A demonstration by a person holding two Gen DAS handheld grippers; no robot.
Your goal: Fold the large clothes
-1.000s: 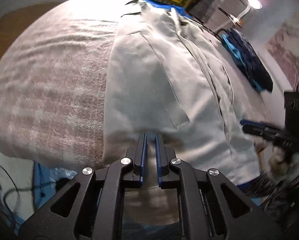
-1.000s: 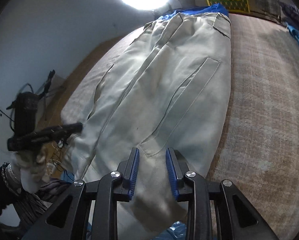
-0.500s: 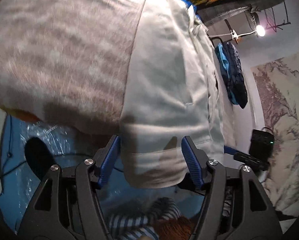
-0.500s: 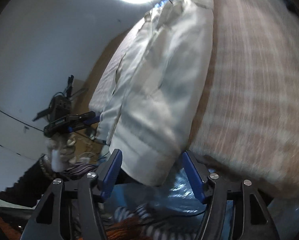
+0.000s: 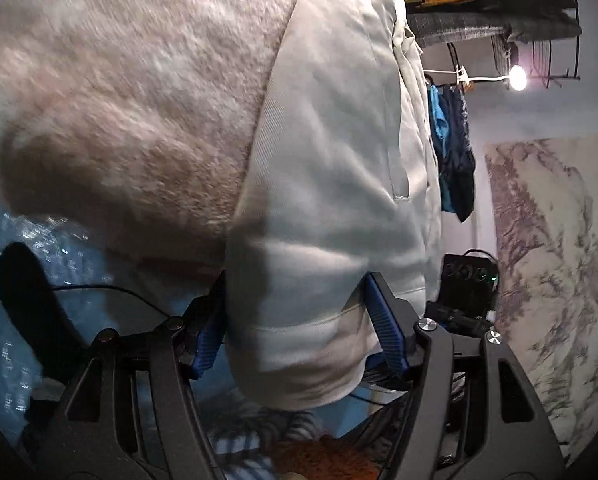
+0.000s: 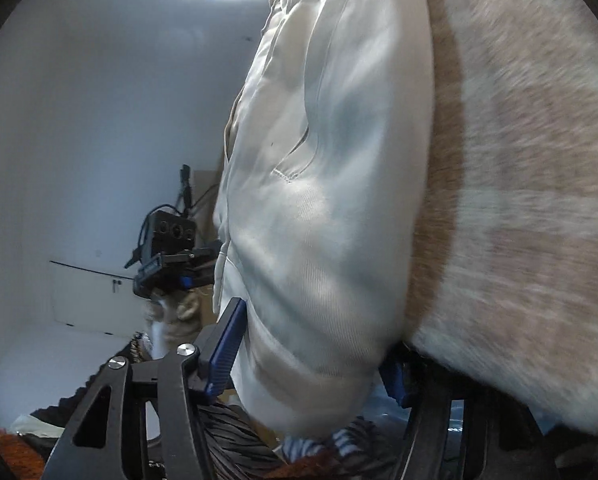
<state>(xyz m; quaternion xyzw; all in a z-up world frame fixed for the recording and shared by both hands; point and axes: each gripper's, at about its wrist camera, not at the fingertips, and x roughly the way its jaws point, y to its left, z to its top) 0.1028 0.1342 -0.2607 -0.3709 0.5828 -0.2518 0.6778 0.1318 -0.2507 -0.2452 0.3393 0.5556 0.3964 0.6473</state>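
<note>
Pale cream twill, the garment [image 5: 339,152] lies lengthwise on the fuzzy beige blanket [image 5: 131,92], and its hemmed lower end hangs over the near edge of the surface. Your left gripper [image 5: 299,332] stands wide open, blue pads [image 5: 387,336] set on either side of that hanging end; the cloth passes between them, but nothing is clamped. Your right gripper [image 6: 311,356] is likewise spread wide around the other hanging end of the garment [image 6: 323,184], one blue pad [image 6: 225,346] clear on the left, the other half hidden behind the cloth. No grip is made on that side either.

Against a second ago, you have opened both pairs of jaws from nearly closed to full spread, and both cameras have dropped from looking down over the laid-out garment to the level of its hem. Since half a second ago the hem has grown larger between the pads in both views. The blanket [image 6: 519,200] shows motion blur in the right wrist view. A blue and dark garment [image 5: 453,160] hangs on the far side, well apart
</note>
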